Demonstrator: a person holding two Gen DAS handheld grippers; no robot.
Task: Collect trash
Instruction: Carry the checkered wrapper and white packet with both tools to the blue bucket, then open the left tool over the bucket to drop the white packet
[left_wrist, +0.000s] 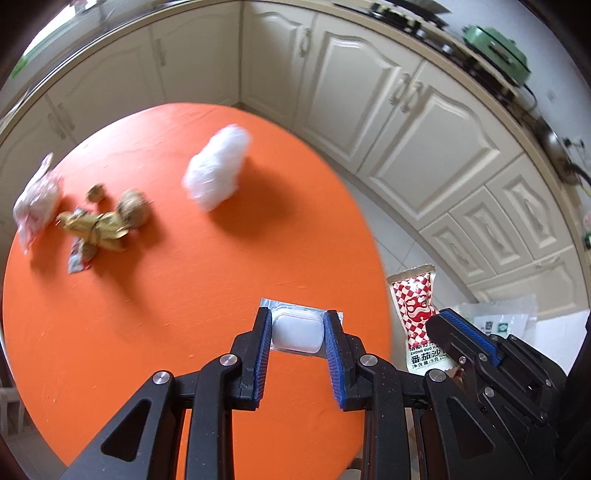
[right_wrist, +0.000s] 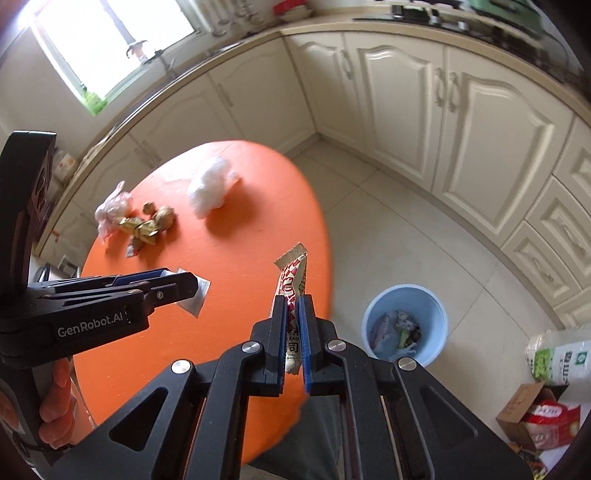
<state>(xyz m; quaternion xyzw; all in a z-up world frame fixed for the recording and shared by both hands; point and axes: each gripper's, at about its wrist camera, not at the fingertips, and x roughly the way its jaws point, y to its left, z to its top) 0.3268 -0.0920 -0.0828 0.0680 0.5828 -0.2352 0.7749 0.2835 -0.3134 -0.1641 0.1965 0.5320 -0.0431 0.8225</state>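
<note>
My left gripper (left_wrist: 297, 325) is shut on a small white tablet in a clear blister pack (left_wrist: 297, 332), held above the round orange table (left_wrist: 184, 295). My right gripper (right_wrist: 293, 306) is shut on a red-and-white checked sauce sachet (right_wrist: 291, 273), held upright near the table's right edge; the same sachet (left_wrist: 419, 314) shows in the left wrist view. A blue bin (right_wrist: 406, 325) with several wrappers inside stands on the floor to the right. On the table lie a crumpled white tissue (left_wrist: 218, 170), a gold wrapper (left_wrist: 94, 229), walnut shells (left_wrist: 133, 210) and a crumpled clear bag (left_wrist: 35, 201).
Cream kitchen cabinets (right_wrist: 424, 110) curve around behind the table. A tiled floor (right_wrist: 406, 221) lies between table and cabinets. Bags and a cardboard box (right_wrist: 546, 406) sit at the right on the floor. A gloved hand (right_wrist: 55, 410) holds the left gripper's handle.
</note>
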